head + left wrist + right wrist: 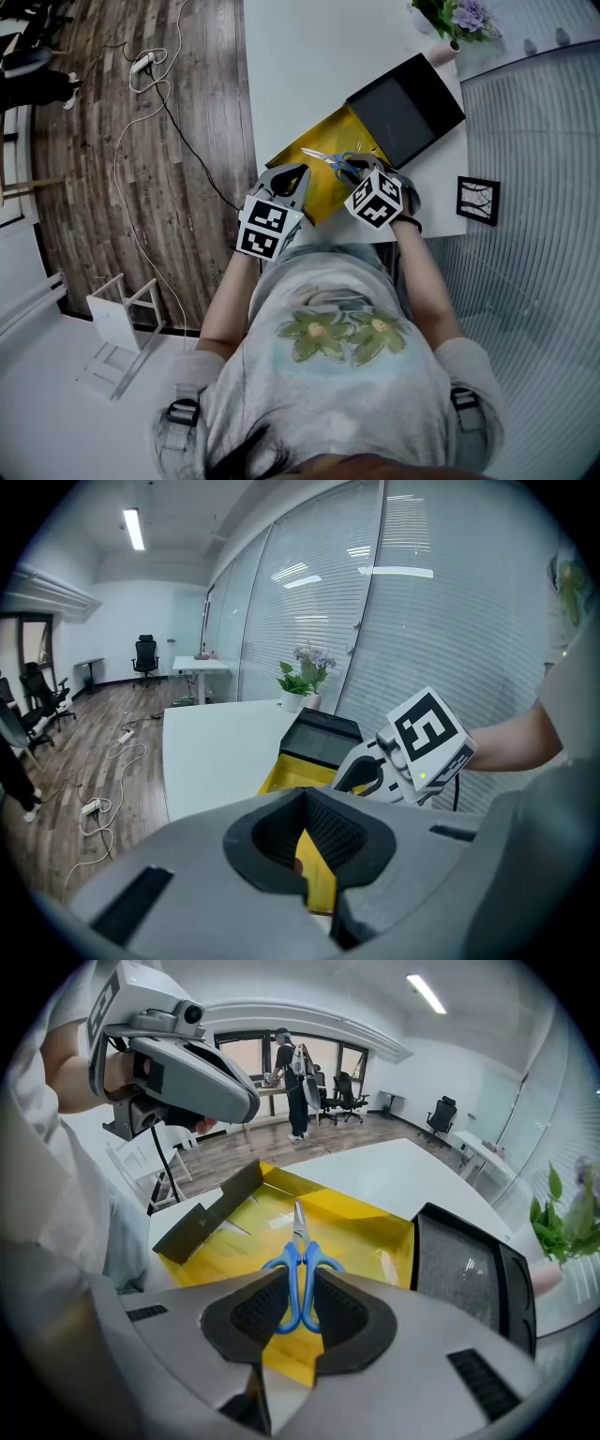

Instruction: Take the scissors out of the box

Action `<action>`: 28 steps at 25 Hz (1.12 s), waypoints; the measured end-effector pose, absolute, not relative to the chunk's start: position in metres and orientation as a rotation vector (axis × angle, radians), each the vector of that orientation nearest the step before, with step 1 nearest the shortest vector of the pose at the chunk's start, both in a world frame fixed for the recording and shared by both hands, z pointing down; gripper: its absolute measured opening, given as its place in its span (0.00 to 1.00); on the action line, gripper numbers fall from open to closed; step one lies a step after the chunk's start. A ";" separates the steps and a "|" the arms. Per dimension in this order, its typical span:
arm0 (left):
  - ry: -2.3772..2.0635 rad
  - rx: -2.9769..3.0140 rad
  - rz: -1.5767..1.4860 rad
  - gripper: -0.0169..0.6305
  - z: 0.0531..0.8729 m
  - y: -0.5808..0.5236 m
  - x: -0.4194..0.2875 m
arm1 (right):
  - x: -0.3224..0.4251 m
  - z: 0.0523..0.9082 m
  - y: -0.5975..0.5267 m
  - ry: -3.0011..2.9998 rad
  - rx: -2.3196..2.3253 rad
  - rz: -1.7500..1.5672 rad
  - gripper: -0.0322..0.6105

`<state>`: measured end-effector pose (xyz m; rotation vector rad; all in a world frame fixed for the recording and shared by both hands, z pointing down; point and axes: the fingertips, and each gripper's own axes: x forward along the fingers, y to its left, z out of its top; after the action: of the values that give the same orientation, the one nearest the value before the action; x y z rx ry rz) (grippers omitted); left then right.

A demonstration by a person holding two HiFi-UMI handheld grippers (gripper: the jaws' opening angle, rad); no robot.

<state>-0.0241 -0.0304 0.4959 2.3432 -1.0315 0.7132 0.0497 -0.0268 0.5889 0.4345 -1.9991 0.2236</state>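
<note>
The scissors [330,161], blue-handled with steel blades, hang over the open yellow box [319,190] on the white table [300,66]. My right gripper [361,174] is shut on the blue handles [300,1283], and the blades [298,1218] point away over the yellow box floor [366,1232]. The box's black lid [408,108] lies folded back behind it. At the box's near left corner, my left gripper [289,181] is shut on a yellow box wall [317,874]. Between its jaws, the left gripper [314,855] shows that yellow strip. The right gripper [403,752] is seen beside the box [281,778].
A potted plant [457,19] stands at the table's far right corner. A small black frame [478,200] lies beyond the right edge. On the wooden floor at left are cables with a power strip [141,64] and a white stool [122,319]. A person [295,1072] stands far off.
</note>
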 end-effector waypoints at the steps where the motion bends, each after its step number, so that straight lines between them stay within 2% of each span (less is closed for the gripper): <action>1: -1.033 2.344 0.715 0.04 0.496 -0.030 -0.024 | 0.050 0.588 -0.027 -2.001 0.437 0.223 0.18; 28: -1.035 2.360 0.719 0.04 0.488 -0.026 -0.023 | 0.046 0.555 -0.028 -2.081 0.513 0.235 0.18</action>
<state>-0.0235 -0.0257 0.4882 2.3603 -1.0354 0.7194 0.0458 -0.0277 0.5554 0.5134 -2.0808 0.2354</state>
